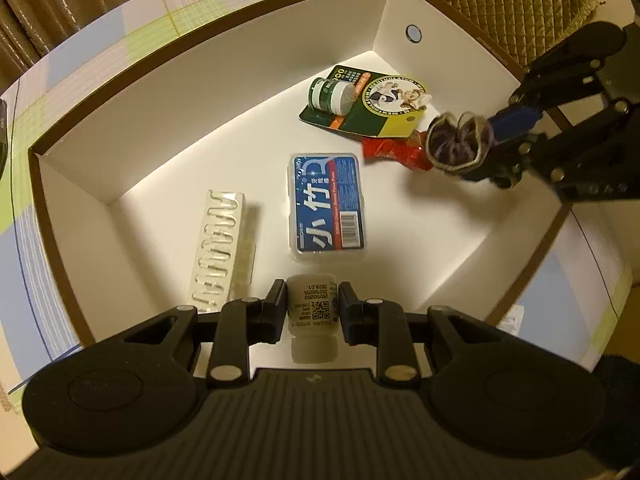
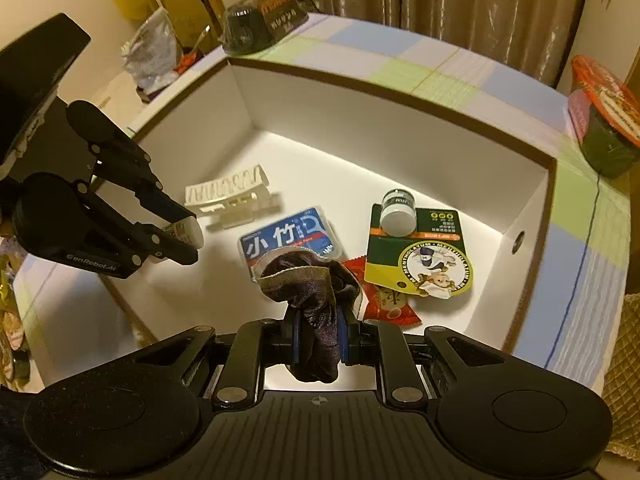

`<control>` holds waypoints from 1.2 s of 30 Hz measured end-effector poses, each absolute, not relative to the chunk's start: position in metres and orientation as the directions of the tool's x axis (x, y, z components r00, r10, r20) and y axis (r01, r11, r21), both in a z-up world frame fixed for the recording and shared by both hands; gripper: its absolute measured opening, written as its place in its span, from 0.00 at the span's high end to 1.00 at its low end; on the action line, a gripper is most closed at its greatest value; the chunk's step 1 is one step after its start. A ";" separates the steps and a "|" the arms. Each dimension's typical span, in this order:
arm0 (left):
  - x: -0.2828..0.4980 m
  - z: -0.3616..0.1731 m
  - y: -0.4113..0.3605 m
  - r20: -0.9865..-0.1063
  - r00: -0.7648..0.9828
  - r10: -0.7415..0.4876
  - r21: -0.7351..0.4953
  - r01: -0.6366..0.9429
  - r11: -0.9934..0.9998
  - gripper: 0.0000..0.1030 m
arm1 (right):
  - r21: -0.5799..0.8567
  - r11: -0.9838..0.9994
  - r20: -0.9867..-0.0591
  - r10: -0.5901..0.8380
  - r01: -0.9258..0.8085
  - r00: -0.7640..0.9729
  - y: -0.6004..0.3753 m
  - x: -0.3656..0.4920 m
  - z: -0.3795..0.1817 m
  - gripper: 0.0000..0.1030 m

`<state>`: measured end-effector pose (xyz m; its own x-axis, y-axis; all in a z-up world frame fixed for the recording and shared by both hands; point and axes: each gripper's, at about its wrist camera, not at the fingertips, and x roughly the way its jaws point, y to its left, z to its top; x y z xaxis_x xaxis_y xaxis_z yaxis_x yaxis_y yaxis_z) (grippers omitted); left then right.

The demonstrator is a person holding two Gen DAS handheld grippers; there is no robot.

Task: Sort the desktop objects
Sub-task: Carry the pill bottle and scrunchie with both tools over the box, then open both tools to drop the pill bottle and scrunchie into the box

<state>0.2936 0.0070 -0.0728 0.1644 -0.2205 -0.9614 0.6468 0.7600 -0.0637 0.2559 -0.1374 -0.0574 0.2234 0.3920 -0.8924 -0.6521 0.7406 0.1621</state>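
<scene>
My left gripper [image 1: 313,307] is clamped on a small white plastic bottle [image 1: 313,312], my right gripper [image 2: 319,334] on a bunched dark purple fabric scrunchie [image 2: 310,280]. I hold both over the white cardboard box [image 1: 248,64], ready to drop beside the blue floss-pick case [image 1: 327,204].

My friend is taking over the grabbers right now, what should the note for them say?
Left hand-held gripper: shut on a small white plastic bottle, above the white cardboard box.
Right hand-held gripper: shut on a dark purple fabric scrunchie, also over the box.
Already in the box: blue floss-pick case, white hair claw clip, green balm card with small jar, red candy wrapper.
Left: release both held items into the box.
</scene>
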 end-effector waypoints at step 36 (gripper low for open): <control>0.286 -0.088 0.015 -0.967 0.226 -0.116 0.050 0.618 0.784 0.39 | 0.050 0.698 -0.933 0.288 -0.714 0.216 -0.120 0.262 -0.078 0.15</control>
